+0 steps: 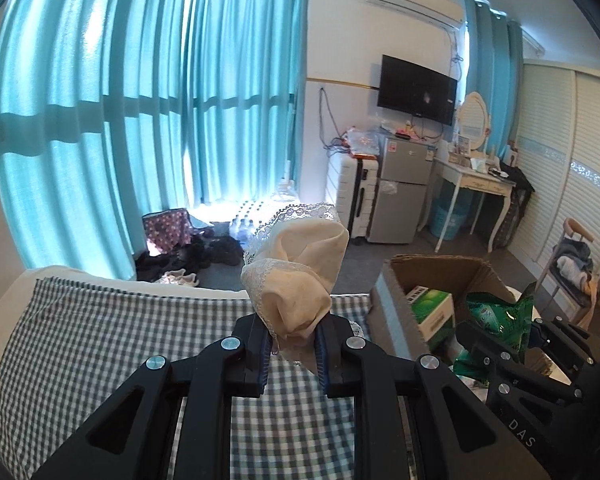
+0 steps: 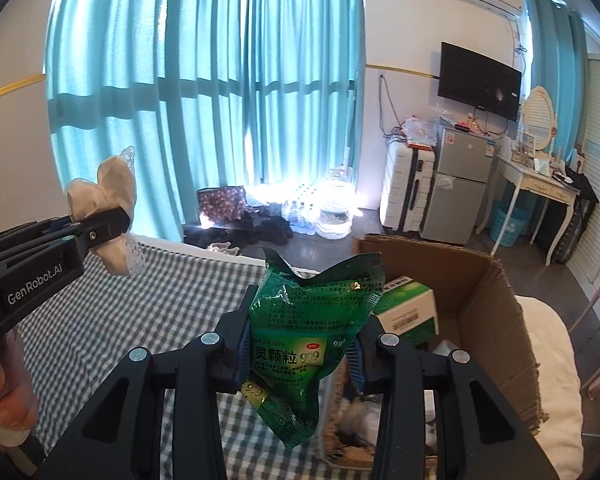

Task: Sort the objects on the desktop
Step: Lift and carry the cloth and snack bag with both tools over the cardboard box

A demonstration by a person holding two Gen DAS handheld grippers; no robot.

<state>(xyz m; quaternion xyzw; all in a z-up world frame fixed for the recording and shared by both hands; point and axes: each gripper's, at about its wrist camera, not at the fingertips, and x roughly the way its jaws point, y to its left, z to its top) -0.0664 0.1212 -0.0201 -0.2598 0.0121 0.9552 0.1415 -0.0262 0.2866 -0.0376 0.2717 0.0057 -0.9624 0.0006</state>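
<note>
You are holding two things at once. Your right claw [image 2: 300, 344] is clenching the green medicine pouch [image 2: 311, 320] at its middle, and the pouch is hanging above the checked bedcover [image 2: 140, 312], just beside the open cardboard box [image 2: 479, 300] at about two o'clock. Your left claw [image 1: 290, 340] is gripping the cream lace-trimmed cloth [image 1: 300, 276] low down, so most of it is standing up loose above the jaws.

I think the step is to carry each one to its place. Bring the pouch over the box opening before you release it, because its lower corner is dangling and could catch the near wall. A green carton [image 2: 407, 308] is already lying inside, so aim beside it.

The box flap [image 2: 419, 248] is standing at twelve o'clock. Keep the two claws apart; they are working near each other.
</note>
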